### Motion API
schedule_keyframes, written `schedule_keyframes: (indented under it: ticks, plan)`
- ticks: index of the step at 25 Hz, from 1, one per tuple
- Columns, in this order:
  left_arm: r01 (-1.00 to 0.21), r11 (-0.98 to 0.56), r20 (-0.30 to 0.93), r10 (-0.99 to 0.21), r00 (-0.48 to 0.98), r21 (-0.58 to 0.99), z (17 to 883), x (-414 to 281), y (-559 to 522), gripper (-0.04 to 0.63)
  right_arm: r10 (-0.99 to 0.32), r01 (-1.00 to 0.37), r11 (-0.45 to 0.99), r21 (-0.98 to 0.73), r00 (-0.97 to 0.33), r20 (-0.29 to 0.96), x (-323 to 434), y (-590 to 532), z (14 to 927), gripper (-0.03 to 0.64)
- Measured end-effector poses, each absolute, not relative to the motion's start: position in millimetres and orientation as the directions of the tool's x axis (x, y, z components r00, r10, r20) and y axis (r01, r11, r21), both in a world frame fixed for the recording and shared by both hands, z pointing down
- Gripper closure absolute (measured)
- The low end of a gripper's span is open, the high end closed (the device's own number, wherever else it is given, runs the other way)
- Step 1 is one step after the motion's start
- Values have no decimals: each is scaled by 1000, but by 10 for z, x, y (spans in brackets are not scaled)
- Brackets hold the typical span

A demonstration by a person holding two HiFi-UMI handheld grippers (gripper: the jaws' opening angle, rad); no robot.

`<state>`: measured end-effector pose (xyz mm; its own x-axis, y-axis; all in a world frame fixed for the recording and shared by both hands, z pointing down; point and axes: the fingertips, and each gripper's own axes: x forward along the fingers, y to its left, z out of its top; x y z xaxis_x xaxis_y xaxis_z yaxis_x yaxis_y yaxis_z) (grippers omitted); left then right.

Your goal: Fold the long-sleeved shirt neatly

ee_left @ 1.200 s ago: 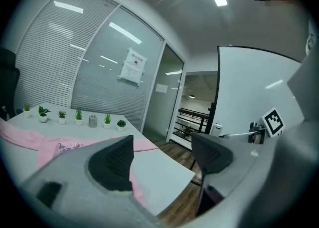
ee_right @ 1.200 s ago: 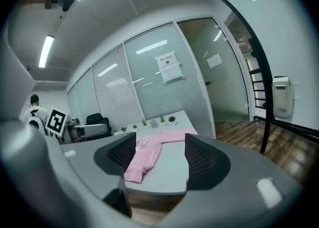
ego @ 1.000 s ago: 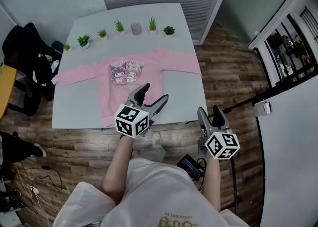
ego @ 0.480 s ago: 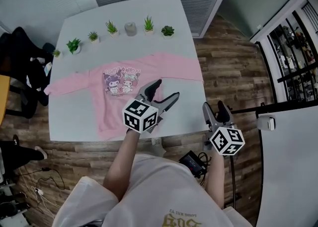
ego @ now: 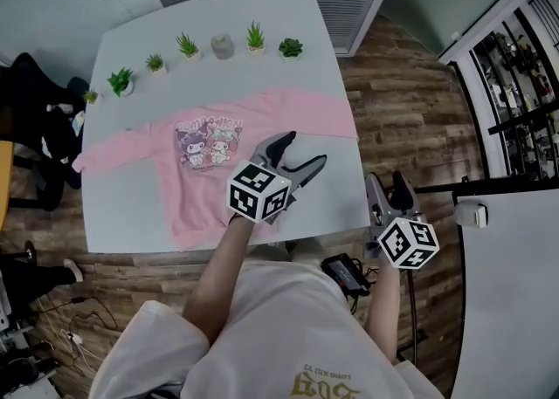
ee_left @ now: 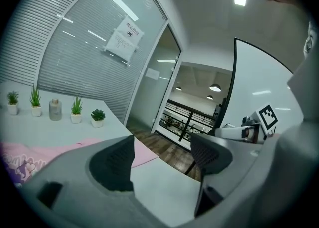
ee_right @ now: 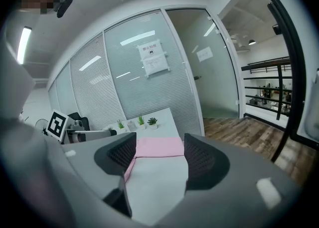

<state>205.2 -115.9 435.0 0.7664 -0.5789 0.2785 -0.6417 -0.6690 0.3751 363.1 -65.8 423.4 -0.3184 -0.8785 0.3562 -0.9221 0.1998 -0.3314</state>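
A pink long-sleeved shirt with a cartoon print lies flat on the pale table, both sleeves spread out sideways. My left gripper hovers open over the table just right of the shirt's body, below the right sleeve. The left gripper view shows nothing between its jaws, with pink cloth beyond them. My right gripper stands open off the table's front right corner. In the right gripper view its empty jaws point across the table at the right sleeve.
Several small potted plants and a grey cup line the table's far edge. A black chair with dark clothes stands at the left. A black device lies on the wooden floor by my legs.
My left gripper has moved farther over the table and rightward, from the shirt's hem to beside its body. My right gripper has drawn closer to the table's front right corner. Both stay open.
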Motion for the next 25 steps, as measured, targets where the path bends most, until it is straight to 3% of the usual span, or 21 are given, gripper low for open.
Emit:
schedule_keyframes:
  ticks: [25]
  plan:
    - [-609,-725,395,-481,783,323,4767,2330,-1417,248,-862,-899,226,-375,-364,353,3635,-1144,4562,321]
